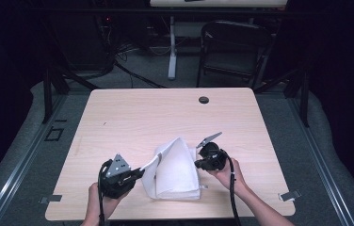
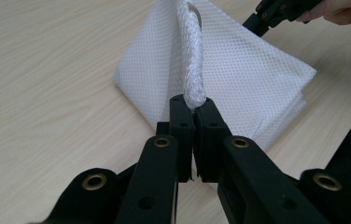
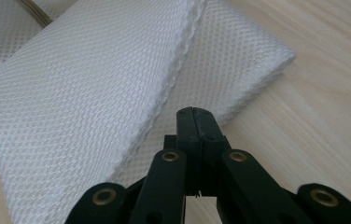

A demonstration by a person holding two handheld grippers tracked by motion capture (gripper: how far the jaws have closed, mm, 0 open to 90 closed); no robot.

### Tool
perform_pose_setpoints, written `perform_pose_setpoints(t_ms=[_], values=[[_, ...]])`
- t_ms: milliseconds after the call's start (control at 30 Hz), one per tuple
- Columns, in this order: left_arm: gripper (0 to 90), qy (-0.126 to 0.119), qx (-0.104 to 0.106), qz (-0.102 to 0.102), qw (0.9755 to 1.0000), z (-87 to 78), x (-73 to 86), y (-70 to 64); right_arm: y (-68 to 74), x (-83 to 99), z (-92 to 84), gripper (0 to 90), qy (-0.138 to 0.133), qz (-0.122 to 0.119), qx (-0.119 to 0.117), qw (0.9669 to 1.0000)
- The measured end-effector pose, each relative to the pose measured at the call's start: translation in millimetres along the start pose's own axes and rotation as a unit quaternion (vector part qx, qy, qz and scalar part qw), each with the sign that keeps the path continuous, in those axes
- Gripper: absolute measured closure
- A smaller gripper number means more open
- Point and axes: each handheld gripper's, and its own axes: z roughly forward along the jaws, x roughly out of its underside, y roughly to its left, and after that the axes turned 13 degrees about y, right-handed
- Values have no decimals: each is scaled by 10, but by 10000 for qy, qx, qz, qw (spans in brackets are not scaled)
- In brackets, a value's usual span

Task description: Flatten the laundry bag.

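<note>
A folded white mesh cloth (image 1: 175, 169) lies on the wooden table (image 1: 132, 113) near its front edge, with one layer standing up in a peak. My left gripper (image 1: 142, 172) is at the cloth's left side. In the left gripper view it (image 2: 193, 105) is shut on a bunched strip of the cloth (image 2: 192, 60) that rises away from the jaws. My right gripper (image 1: 197, 163) is at the cloth's right side. In the right gripper view it (image 3: 195, 114) is shut just above the cloth (image 3: 71, 84), with nothing visible between its jaws.
A dark round grommet (image 1: 204, 100) sits near the table's far edge. Behind the table stand a black folding chair (image 1: 234, 47) and another table's white leg (image 1: 172, 47). Bare wood stretches across the table's far half and left side.
</note>
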Motion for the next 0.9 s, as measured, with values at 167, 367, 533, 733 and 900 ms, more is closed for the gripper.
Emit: perform_pose_setpoints(t_ms=[167, 367, 533, 733, 900], values=[[879, 34, -32, -148, 9999, -28, 79, 76, 16, -12, 81, 900, 61, 79, -116, 9999], [879, 128, -146, -234, 9995, -56, 154, 157, 35, 5, 174, 900, 213, -3, -133, 9997], [880, 150, -187, -360, 9991, -58, 197, 244, 33, 13, 205, 900, 251, 21, -132, 9996], [879, 327, -125, -488, 9982, -55, 275, 323, 36, 18, 211, 900, 293, -3, -127, 9995], [879, 403, -106, -493, 9979, -36, 289, 343, 53, 18, 208, 900, 315, 12, -96, 9995]])
